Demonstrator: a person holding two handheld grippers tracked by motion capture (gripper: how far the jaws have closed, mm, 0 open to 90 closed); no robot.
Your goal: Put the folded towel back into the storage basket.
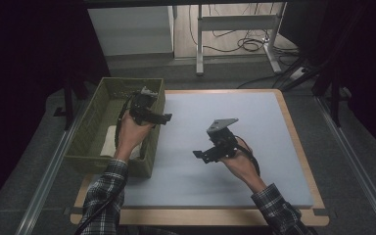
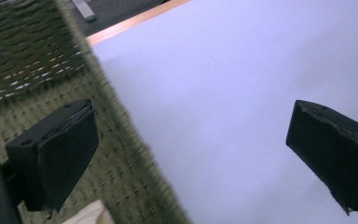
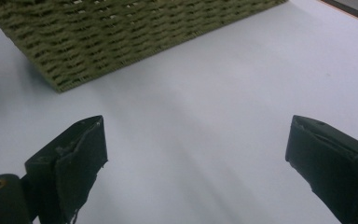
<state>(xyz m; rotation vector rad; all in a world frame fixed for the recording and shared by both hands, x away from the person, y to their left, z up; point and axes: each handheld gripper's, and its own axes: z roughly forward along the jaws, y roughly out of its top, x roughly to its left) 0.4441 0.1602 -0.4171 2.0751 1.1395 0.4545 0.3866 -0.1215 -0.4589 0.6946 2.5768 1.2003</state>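
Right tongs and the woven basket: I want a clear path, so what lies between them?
Nothing: in the high view, bare pale mat separates the open right tongs from the basket; the right gripper view shows the same.

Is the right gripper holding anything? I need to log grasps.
No, the right gripper has its fingers wide apart over bare mat.

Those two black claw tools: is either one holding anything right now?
No. The left gripper over the basket rim and the right gripper over the mat both have jaws wide apart, nothing between them.
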